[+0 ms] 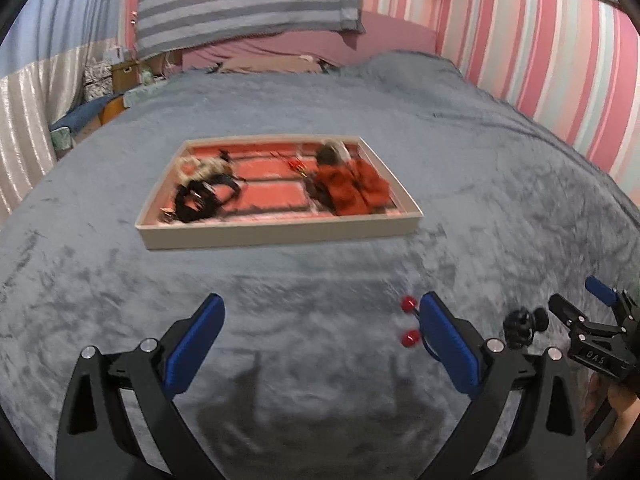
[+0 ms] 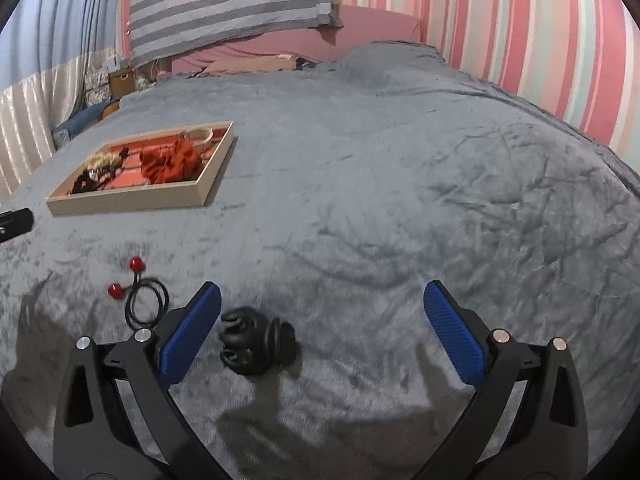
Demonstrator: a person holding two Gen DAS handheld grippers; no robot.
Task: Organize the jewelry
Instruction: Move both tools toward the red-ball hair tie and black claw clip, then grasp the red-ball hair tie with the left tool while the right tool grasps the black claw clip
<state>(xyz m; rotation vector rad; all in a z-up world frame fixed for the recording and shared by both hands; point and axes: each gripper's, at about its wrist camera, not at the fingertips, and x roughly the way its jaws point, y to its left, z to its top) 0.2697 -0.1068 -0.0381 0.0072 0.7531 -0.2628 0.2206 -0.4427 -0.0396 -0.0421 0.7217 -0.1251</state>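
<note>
1. Right wrist view: a grey blanket-covered bed point(image 2: 400, 160) fills the scene, and every loose piece lies on it in front of you.
2. A shallow wooden tray point(image 2: 132, 200) with a red lining sits far left, well apart from your tongs; it already holds an orange scrunchie point(image 2: 170, 164) and dark and pale pieces, so the sorting looks partly done.
3. Your right tongs point(image 2: 320, 320) stand wide and hold nothing.
4. Your left tongs point(image 1: 320, 336) are also spread wide and empty, with only blanket between them.
5. A black claw hair clip point(image 2: 256, 340) lies between the right tongs, just beside their left pad; it appears to be the piece in hand.
6. A black hair tie with two red beads point(image 2: 138, 300) lies just left of the clip, near the left tongs' right pad.
7. Your next move, by this reading: lower and centre the right tongs over the clip, close on its body, then carry it to a free tray compartment.
</note>
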